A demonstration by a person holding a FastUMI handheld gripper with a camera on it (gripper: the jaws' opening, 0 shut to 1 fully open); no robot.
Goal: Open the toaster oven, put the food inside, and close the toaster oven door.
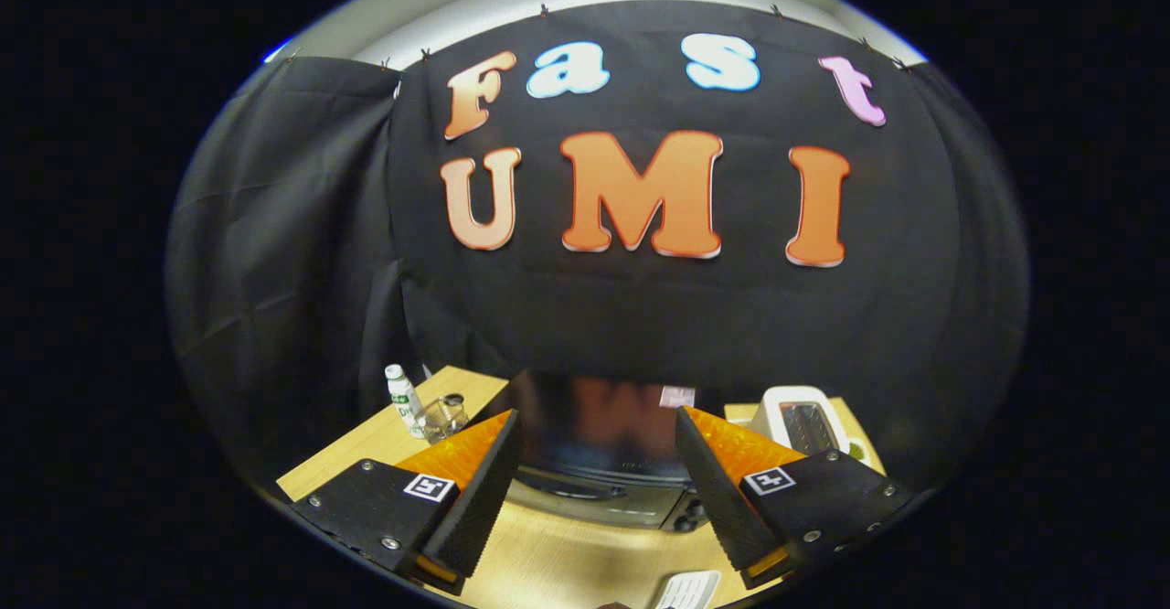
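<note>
Gripper view: the tool is held high above a pale wood-grain worktop, its two wedge-shaped fingers spread wide with nothing between them. Their inner faces are ribbed.

The landmark is the toaster oven, a dark, glossy box standing on the worktop just ahead of the fingers and framed by the gap between them. Its shiny top mirrors the booth wall behind it. Below that runs a paler metal front with a long bar handle, and small round knobs sit at the front's right end. The door appears shut.

Left of the toaster oven, near the worktop's far corner, stand a small white bottle and a clear glass jar, close together. Right of the toaster oven sits a rounded white appliance with a dark slot on top. Nearer than the toaster oven, a white ribbed item lies on the worktop; whether it is the food cannot be told.

A shut door and empty tool would fit either the opening approach or the finish after closing.
</note>
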